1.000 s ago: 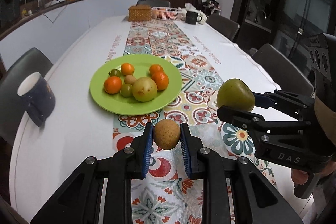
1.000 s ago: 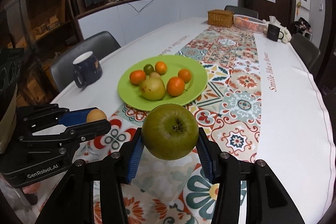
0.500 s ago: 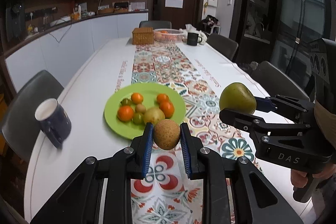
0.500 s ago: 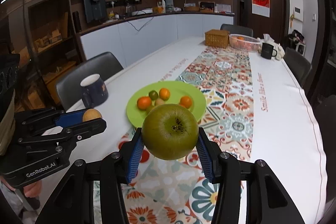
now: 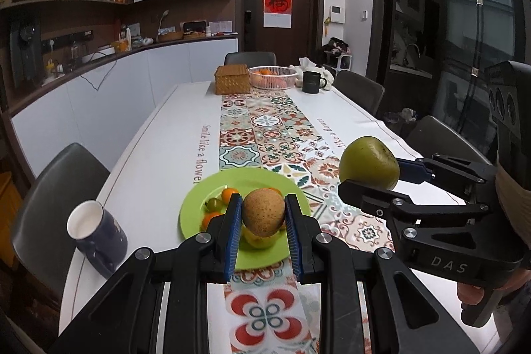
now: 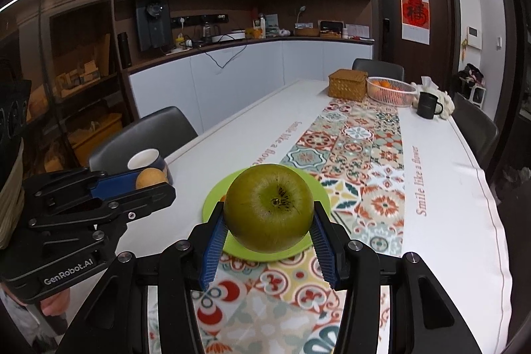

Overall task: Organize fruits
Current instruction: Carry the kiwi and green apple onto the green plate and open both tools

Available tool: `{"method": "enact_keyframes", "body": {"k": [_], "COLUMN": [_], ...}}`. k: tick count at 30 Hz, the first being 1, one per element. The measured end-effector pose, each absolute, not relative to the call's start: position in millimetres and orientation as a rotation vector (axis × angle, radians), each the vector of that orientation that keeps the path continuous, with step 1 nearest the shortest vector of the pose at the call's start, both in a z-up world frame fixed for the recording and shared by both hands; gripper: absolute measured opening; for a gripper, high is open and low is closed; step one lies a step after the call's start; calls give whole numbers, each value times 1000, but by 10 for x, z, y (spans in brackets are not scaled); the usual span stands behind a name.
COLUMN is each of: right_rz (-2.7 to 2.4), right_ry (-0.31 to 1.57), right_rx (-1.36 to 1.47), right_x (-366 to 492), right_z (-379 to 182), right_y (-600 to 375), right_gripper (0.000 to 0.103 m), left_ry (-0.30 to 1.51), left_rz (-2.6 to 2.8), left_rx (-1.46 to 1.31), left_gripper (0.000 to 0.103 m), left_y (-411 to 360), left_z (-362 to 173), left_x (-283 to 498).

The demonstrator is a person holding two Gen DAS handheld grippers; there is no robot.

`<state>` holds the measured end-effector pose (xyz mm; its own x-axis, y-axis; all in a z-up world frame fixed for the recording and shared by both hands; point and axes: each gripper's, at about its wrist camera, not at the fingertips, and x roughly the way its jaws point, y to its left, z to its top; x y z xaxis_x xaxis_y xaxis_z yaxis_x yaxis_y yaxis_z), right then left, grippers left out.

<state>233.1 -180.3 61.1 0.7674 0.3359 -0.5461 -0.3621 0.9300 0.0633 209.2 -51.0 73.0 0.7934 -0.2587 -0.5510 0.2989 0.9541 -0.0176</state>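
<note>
Carry step: left gripper point(image 5: 263, 216) clamped on round brown fruit point(image 5: 264, 212), right gripper point(image 6: 269, 226) clamped on green apple point(image 6: 268, 208). Next: lower both onto lime-green round plate point(image 5: 195, 208).

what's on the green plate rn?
On the green plate: small oranges, a little green fruit, a yellow-green fruit. The left tongs and their brown fruit cover the rest.

Green apple point(image 6: 268, 208) between right tongs point(image 6: 268, 241) above plate point(image 6: 212, 204)
</note>
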Motion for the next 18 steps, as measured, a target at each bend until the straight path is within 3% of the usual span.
{"method": "enact_keyframes", "body": {"k": [18], "right_rz": [392], "right_ry": [634], "right_rx": [-108], "right_x": [3082], "right_z": [498], "right_y": [-1560], "right_gripper": [50], "left_ry": [657], "left_rz": [-281], "left_rx": [52], "left_gripper": [26], "left_y": [-396], "left_z": [486], "left_x": [2851]}}
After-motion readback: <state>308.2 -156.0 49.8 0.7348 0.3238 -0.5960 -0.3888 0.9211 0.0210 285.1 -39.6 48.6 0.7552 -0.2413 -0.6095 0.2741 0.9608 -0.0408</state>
